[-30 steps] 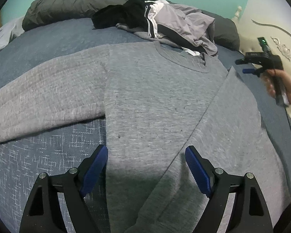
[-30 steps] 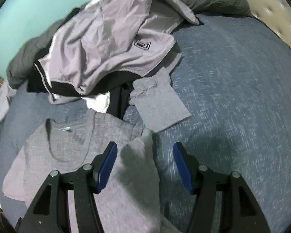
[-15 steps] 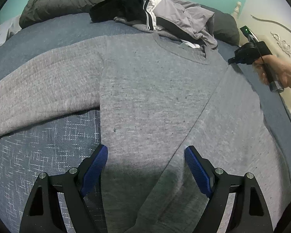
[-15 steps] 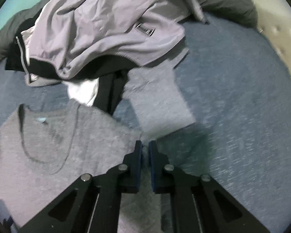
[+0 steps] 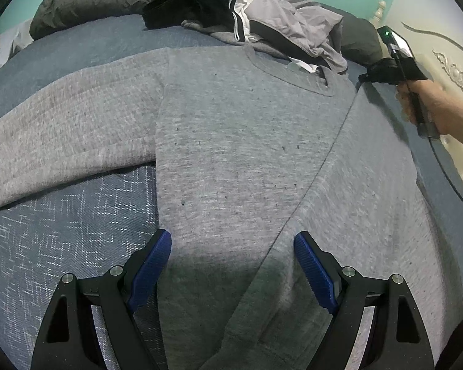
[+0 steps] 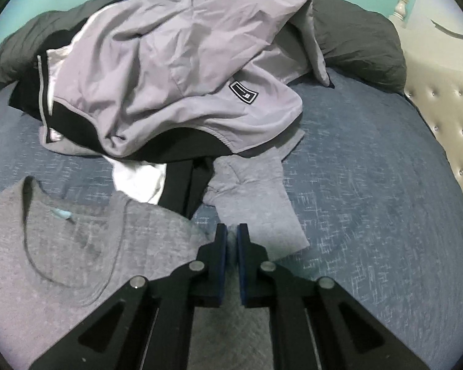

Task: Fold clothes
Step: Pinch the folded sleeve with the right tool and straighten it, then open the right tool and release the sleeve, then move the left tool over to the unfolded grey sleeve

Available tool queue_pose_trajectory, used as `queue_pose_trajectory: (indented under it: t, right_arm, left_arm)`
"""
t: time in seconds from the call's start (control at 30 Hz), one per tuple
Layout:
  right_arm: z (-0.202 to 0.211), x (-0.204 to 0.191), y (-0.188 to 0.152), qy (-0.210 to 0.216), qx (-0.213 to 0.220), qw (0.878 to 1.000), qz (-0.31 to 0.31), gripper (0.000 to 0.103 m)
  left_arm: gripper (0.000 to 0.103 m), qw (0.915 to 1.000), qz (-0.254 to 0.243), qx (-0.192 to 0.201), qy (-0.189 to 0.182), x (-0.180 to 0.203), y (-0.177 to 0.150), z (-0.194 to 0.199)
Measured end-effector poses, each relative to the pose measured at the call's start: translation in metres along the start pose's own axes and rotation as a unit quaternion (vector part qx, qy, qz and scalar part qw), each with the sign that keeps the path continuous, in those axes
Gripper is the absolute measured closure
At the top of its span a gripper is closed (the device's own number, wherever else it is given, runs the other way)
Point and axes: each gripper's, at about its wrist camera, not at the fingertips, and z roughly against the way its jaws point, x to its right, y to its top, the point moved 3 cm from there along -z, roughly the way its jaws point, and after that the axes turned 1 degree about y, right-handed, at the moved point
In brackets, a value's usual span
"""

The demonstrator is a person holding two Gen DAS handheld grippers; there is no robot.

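Right gripper (image 6: 231, 240) is pinching shut at the grey sweatshirt (image 5: 247, 141) shoulder – whether fabric's caught, can't tell; left gripper (image 5: 233, 265), wide open, is hovering over the hem end – body running lengthwise btwn them.

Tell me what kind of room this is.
Most likely a bedroom: a blue bedspread against a tufted cream headboard, a dark duvet bunched behind, and clothes including a grey sweatshirt spread out.

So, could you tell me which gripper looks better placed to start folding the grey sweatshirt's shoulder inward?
Right, probably. The right gripper sits shut at the grey sweatshirt's shoulder corner, seemingly pinching its edge. The left gripper hovers open above the hem, gripping nothing.
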Motion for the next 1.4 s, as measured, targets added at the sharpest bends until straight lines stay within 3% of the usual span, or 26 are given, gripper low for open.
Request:
queue_pose_trajectory:
  t: [0.13,0.2,0.4,0.47,0.53,0.73,0.9,1.0,1.07,1.23,1.33,1.4]
  right_arm:
    - [-0.007,0.0,0.001,0.009,0.001,1.0,-0.009,0.097]
    - [-0.015,-0.001,0.001,0.051,-0.017,0.998,-0.016,0.097]
    - [0.018,0.038,0.002,0.101,0.037,0.992,-0.06,0.092]
    - [0.03,0.06,-0.002,0.115,0.05,0.988,-0.091,0.073]
    - [0.036,0.08,-0.018,0.131,0.039,0.985,-0.11,0.067]
    - [0.043,0.101,-0.088,0.175,0.001,0.978,-0.115,0.066]
    - [0.041,0.093,-0.128,0.208,-0.013,0.971,-0.12,0.067]
    - [0.039,0.086,-0.141,0.221,-0.004,0.968,-0.115,0.068]
    - [0.035,0.083,-0.146,0.211,-0.004,0.971,-0.111,0.086]
    - [0.041,0.091,-0.142,0.166,0.02,0.977,-0.131,0.087]
    - [0.056,0.101,-0.14,0.174,0.047,0.971,-0.154,0.087]
    - [0.064,0.102,-0.144,0.202,0.047,0.965,-0.163,0.087]
  left_arm:
    - [0.018,1.0,0.0,-0.002,0.001,0.0,0.0,-0.001]
    - [0.018,1.0,-0.002,-0.003,0.002,0.0,0.0,-0.001]
    - [0.018,1.0,0.001,-0.004,0.0,-0.002,0.001,-0.002]
    - [0.018,1.0,0.002,-0.004,0.0,-0.003,0.002,-0.002]
    - [0.018,1.0,0.004,-0.005,-0.001,-0.003,0.003,-0.002]
    - [0.018,1.0,0.007,-0.006,-0.001,-0.003,0.003,-0.001]
    - [0.018,1.0,0.005,-0.007,0.003,-0.002,0.002,-0.001]
    - [0.018,1.0,0.003,-0.008,0.004,-0.002,0.002,-0.002]
    - [0.018,1.0,0.001,-0.008,0.005,-0.001,0.002,-0.003]
    - [0.018,1.0,0.002,-0.009,0.004,-0.002,0.002,-0.003]
    - [0.018,0.9999,0.0,-0.009,0.005,-0.001,0.002,-0.003]
    - [0.018,0.9999,-0.001,-0.01,0.006,-0.001,0.002,-0.003]
